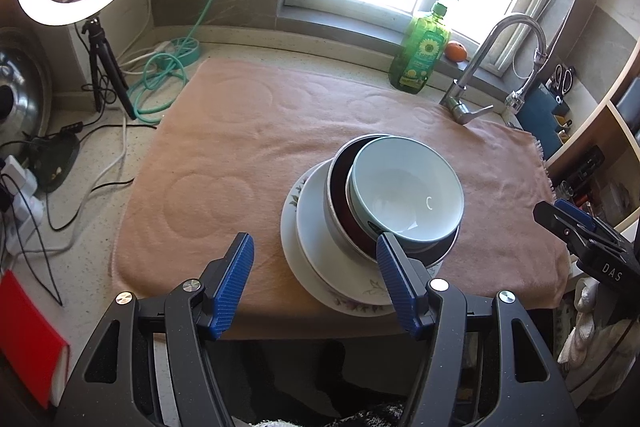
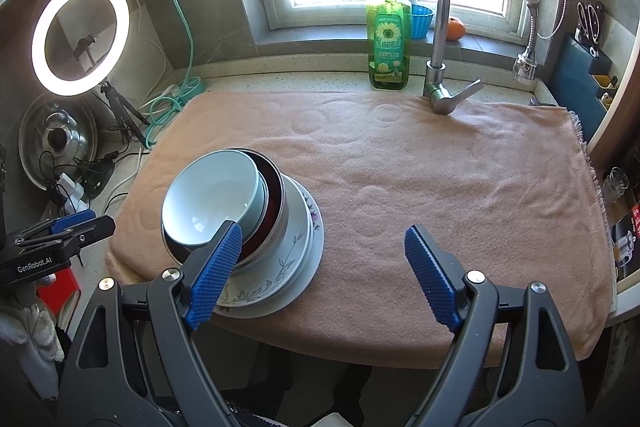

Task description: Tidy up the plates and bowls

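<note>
Left wrist view shows my left gripper (image 1: 316, 283) spread apart and empty before the stack; my right gripper (image 2: 324, 277) likewise. Glazed pale bowl (image 1: 404, 193) looks slippery and breakable; I'd pinch its near rim, leaving the metal bowl (image 1: 340, 211) and plates (image 1: 320, 267).

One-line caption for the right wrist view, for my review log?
Open right gripper above a pink towel, beside a stack: pale blue bowl in a steel bowl on floral plates.

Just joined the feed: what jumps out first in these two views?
A stack of dishes sits near the front of the pink towel: a pale blue bowl tilted inside a steel bowl, on floral plates. Behind, a green soap bottle stands beside the faucet; a lit ring light glows far left.
</note>
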`<control>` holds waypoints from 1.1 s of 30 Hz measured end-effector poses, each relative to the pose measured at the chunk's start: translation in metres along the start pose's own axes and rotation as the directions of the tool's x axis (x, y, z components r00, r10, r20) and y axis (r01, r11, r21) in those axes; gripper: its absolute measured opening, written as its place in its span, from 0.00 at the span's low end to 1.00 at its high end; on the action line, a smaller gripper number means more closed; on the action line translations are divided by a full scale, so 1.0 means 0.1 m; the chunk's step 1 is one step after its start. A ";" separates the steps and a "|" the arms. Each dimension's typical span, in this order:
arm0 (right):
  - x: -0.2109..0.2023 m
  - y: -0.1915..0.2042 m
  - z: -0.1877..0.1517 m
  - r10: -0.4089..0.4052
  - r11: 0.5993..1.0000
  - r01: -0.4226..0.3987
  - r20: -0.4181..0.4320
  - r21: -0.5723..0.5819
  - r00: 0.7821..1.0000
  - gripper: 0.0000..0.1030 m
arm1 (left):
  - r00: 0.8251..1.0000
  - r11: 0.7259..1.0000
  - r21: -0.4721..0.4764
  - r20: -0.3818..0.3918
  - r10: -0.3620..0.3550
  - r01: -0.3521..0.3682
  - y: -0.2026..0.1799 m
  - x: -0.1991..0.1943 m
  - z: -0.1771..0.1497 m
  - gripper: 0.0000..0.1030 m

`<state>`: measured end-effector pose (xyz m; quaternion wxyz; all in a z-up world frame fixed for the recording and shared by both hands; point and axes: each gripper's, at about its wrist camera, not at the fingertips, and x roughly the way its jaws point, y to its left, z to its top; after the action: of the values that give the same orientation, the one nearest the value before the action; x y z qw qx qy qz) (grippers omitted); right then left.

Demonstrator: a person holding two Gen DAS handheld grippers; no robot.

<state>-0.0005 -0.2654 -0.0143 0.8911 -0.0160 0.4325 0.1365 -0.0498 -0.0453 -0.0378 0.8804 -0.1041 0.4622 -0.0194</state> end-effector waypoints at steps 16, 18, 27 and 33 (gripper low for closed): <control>-0.01 0.00 0.01 -0.005 1.000 0.005 0.004 -0.005 1.000 0.84 | 1.000 1.000 0.007 -0.002 -0.011 0.011 -0.04 0.02 0.01 0.62; -0.02 -0.01 0.01 -0.005 1.000 0.005 0.002 -0.006 1.000 0.84 | 1.000 1.000 0.009 -0.004 -0.016 0.016 -0.03 0.02 0.01 0.62; -0.02 0.01 0.01 -0.012 1.000 0.012 -0.002 -0.007 1.000 0.84 | 1.000 1.000 0.006 -0.009 -0.017 0.017 -0.03 0.02 0.02 0.61; -0.01 0.03 -0.01 -0.029 0.999 0.029 -0.002 -0.022 1.000 0.84 | 1.000 1.000 0.001 -0.009 -0.027 0.027 -0.02 0.03 0.02 0.61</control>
<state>-0.0027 -0.2629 -0.0140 0.8923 -0.0325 0.4316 0.1282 -0.0458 -0.0477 -0.0388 0.8780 -0.1097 0.4648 -0.0320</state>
